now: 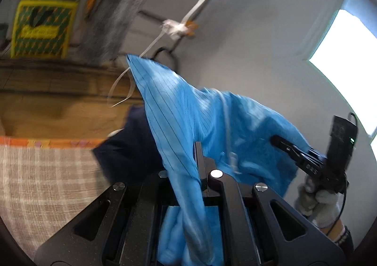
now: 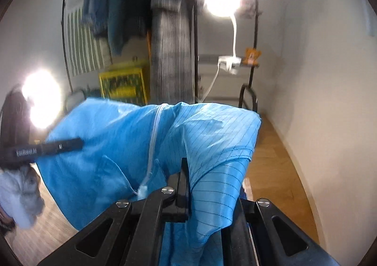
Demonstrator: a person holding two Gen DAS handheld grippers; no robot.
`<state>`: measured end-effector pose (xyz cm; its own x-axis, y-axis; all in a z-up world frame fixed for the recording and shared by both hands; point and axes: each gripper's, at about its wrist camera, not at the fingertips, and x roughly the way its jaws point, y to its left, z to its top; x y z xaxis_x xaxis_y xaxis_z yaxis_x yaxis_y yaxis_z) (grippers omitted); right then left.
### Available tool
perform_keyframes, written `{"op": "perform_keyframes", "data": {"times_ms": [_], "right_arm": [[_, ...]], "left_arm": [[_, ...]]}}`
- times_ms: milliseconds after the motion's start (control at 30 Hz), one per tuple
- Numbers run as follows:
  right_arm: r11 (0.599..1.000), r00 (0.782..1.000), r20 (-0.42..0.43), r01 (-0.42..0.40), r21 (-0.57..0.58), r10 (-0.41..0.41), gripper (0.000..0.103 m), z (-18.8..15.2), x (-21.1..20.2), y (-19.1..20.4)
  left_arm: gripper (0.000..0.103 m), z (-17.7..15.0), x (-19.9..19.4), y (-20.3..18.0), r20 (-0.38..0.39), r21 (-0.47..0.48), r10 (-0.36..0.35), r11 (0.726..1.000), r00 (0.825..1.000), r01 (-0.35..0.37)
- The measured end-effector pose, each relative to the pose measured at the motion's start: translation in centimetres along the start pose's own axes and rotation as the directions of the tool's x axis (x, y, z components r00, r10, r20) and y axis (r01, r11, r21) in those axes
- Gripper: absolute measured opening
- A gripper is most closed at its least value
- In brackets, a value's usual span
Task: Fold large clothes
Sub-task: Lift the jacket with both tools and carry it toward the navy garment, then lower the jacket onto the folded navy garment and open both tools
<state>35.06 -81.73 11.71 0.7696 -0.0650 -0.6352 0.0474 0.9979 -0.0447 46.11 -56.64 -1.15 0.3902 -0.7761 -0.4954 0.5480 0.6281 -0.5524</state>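
We count one blue garment (image 1: pixel 188 115), just the one, with one white zipper (image 2: pixel 153 139) running down it. Two grippers: the left gripper (image 1: pixel 199 148) and the right gripper (image 2: pixel 183 167). Gloved hands, we get two as well, a right hand (image 1: pixel 318 197) in the left view and a left hand (image 2: pixel 18 197) in the right view. Lamps: two bright ones in the right view, lamp (image 2: pixel 221 0) up top and another low on the left. One yellow box (image 2: pixel 123 83), one window (image 1: pixel 348 54), one small orange toy (image 2: pixel 252 55). Hanging clothes are too blurred to count.
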Motion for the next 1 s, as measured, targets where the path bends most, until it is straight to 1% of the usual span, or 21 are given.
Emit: {"op": "perform_keyframes", "data": {"times_ms": [33,67,100,167,200,233,267,333,400,467,500,533,567,600,633,667,733,767,800,900,1000], "right_arm": [[1.000,1.000,-0.023,0.017,-0.006,-0.017,0.004,-0.6,1.7,-0.3],[0.999,0.998,-0.054,0.035,0.009,-0.035,0.004,-1.3,3.4,-0.9],[0.998,0.996,-0.080,0.046,0.039,-0.042,0.005,-2.1,4.8,-1.7],[0.992,0.995,-0.098,0.041,0.122,-0.029,0.013,-3.5,7.1,-3.6],[0.986,0.994,-0.104,0.039,0.162,-0.022,0.021,-4.2,8.0,-4.5],[0.982,0.993,-0.110,0.049,0.180,-0.030,0.025,-4.7,8.5,-5.0],[0.979,0.992,-0.120,0.055,0.198,-0.031,0.026,-5.2,9.2,-5.5],[0.973,0.992,-0.127,0.057,0.223,-0.029,0.031,-6.0,9.7,-6.3],[0.964,0.991,-0.130,0.066,0.257,-0.034,0.034,-6.3,9.8,-7.1],[0.953,0.991,-0.125,0.085,0.290,-0.051,0.037,-6.5,9.3,-7.7],[0.947,0.990,-0.127,0.105,0.303,-0.070,0.042,-6.8,8.8,-8.2],[0.942,0.987,-0.129,0.128,0.309,-0.091,0.051,-7.2,8.6,-8.5],[0.932,0.983,-0.133,0.163,0.323,-0.126,0.054,-7.5,8.1,-9.0],[0.921,0.979,-0.137,0.187,0.342,-0.148,0.055,-7.9,7.5,-9.6],[0.914,0.980,-0.131,0.190,0.358,-0.152,0.054,-8.3,6.9,-10.0],[0.909,0.977,-0.130,0.205,0.364,-0.169,0.054,-8.5,6.3,-10.2],[0.897,0.955,-0.160,0.291,0.332,-0.250,0.052,-8.9,5.4,-10.3],[0.896,0.951,-0.160,0.303,0.324,-0.263,0.050,-9.1,4.8,-10.3],[0.895,0.954,-0.158,0.295,0.334,-0.255,0.048,-9.3,4.0,-10.3],[0.896,0.958,-0.135,0.286,0.339,-0.255,0.048,-9.2,1.6,-9.6],[0.909,0.962,-0.105,0.273,0.313,-0.253,0.048,-8.6,-1.6,-8.1]], "left_arm": [[0.002,-0.2,1.1,1.3,-0.011,-0.023,0.029,0.999,1.000,-0.029],[0.002,-0.7,2.1,2.7,-0.021,-0.055,0.037,0.998,0.999,-0.038],[0.003,-0.9,2.6,3.4,-0.026,-0.068,0.028,0.997,0.999,-0.030],[0.003,-1.4,3.6,4.4,-0.029,-0.062,0.041,0.997,0.999,-0.042],[0.004,-1.6,4.0,4.5,-0.028,-0.049,0.053,0.997,0.998,-0.055],[0.004,-1.8,4.3,4.6,-0.030,-0.042,0.055,0.998,0.998,-0.056],[0.005,-1.9,4.5,4.7,-0.030,-0.039,0.052,0.998,0.998,-0.053],[0.006,-1.8,4.6,4.9,-0.030,-0.056,0.041,0.998,0.999,-0.043],[0.010,-1.4,3.9,4.9,-0.016,-0.077,0.029,0.997,0.999,-0.030],[0.014,-1.3,2.8,5.0,-0.007,-0.082,0.057,0.995,0.998,-0.058],[0.014,-1.3,2.0,4.7,-0.007,-0.075,0.073,0.995,0.997,-0.073],[0.014,-1.5,1.5,4.6,-0.006,-0.066,0.089,0.994,0.996,-0.090],[0.014,-1.7,1.0,4.3,-0.008,-0.054,0.100,0.994,0.995,-0.100],[0.014,-1.9,0.4,3.9,-0.009,-0.038,0.112,0.993,0.994,-0.112],[0.014,-2.1,-0.1,3.5,-0.007,-0.021,0.128,0.992,0.992,-0.128],[0.014,-2.3,-1.0,2.9,0.003,0.004,0.156,0.988,0.988,-0.156],[0.014,-2.7,-2.3,2.4,0.011,0.010,0.163,0.987,0.987,-0.163],[0.014,-3.0,-3.1,2.1,0.008,0.014,0.161,0.987,0.987,-0.161],[0.014,-3.2,-3.8,1.7,0.002,0.020,0.157,0.987,0.988,-0.157],[0.014,-4.0,-6.3,0.2,0.005,0.045,0.151,0.987,0.988,-0.152],[0.014,-4.6,-9.3,-1.8,0.024,0.075,0.146,0.986,0.989,-0.148]]}}
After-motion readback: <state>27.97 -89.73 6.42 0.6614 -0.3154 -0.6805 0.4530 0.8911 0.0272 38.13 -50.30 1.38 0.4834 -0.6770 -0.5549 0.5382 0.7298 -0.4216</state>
